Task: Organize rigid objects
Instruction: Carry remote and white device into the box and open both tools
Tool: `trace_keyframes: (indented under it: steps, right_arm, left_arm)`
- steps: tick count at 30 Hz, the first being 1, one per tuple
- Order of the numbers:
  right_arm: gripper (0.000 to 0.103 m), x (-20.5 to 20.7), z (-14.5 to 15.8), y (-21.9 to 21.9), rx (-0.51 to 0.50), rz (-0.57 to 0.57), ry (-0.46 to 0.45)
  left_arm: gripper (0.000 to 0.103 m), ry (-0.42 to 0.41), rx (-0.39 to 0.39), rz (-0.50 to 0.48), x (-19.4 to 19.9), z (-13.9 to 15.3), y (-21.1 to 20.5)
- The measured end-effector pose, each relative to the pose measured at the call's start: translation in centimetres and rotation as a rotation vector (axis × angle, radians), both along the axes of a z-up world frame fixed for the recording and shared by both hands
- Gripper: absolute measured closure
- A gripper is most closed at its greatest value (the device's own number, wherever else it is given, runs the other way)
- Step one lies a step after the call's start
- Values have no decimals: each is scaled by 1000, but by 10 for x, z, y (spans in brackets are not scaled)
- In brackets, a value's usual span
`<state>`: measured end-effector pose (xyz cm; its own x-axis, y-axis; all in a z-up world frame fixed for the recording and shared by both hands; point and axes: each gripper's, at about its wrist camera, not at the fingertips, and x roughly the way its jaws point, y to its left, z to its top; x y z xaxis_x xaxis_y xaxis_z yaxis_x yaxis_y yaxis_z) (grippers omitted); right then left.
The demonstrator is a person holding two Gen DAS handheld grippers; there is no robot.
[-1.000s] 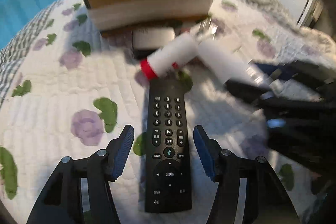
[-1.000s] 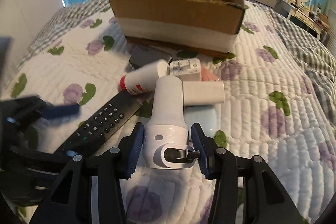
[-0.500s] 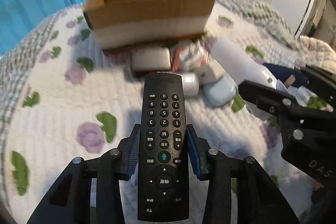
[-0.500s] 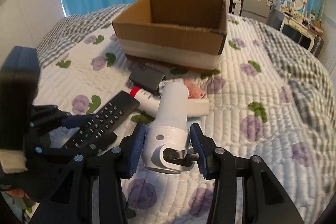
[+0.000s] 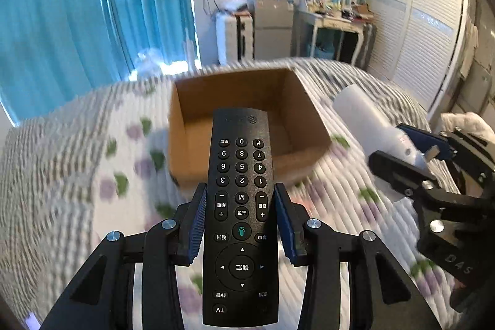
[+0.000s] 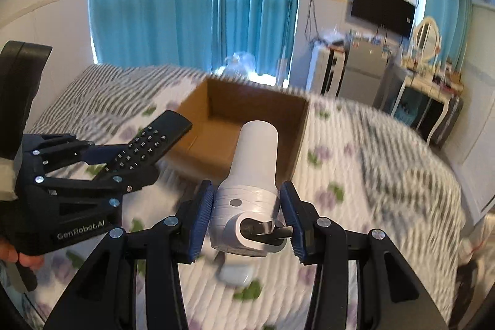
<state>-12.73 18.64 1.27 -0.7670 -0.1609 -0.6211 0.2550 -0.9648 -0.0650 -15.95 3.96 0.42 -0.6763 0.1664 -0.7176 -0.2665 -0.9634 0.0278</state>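
left gripper (image 5: 239,220): ribbed blue pads clamp a flat black remote (image 5: 240,215), held above the quilt | right gripper (image 6: 247,215): pads squeeze a smooth white cylindrical device (image 6: 252,175) | open brown cardboard box (image 5: 247,129) ahead on the padded floral bedspread (image 5: 77,190)

Both grippers had black plastic frames, silver screws and ribbed blue pads (image 5: 195,225). The left gripper (image 6: 92,158) bore white "GenRobot.AI" lettering below its screws.
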Motion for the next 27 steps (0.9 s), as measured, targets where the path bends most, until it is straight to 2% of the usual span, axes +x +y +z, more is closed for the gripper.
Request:
trace_keyframes:
  steps: [4, 7, 10, 15, 20, 21, 22, 23, 27]
  right_arm:
    - [58, -42, 19, -1, -13, -6, 35]
    - [58, -83, 19, -4, 1, -26, 44]
    - [58, -118, 5, -6, -2, -41, 41]
    - [58, -169, -42, -12, -23, -46, -52]
    - [56, -181, -68, -14, -39, -25, -83]
    - [51, -180, -70, -13, -40, -18, -77]
    - [37, -179, -68, -12, -33, -17, -63]
    - [31, -177, -65, -9, -22, -28, -45]
    - [31, -167, -47, 10, -65, -74, -15]
  left_arm:
    - [61, 16, 0, 24, -49, 11, -1]
    - [61, 14, -6, 44, -77, 9, -4]
    - [61, 8, -22, 58, -101, 0, -5]
    - [61, -32, -35, 64, -124, -29, -2]
    - [61, -61, -35, 52, -133, -49, 2]
    - [61, -61, -40, 49, -134, -50, 2]
    - [61, -57, -51, 49, -134, -50, 2]
    - [61, -55, -56, 52, -135, -50, 2]
    - [61, -66, -65, 63, -140, -53, 5]
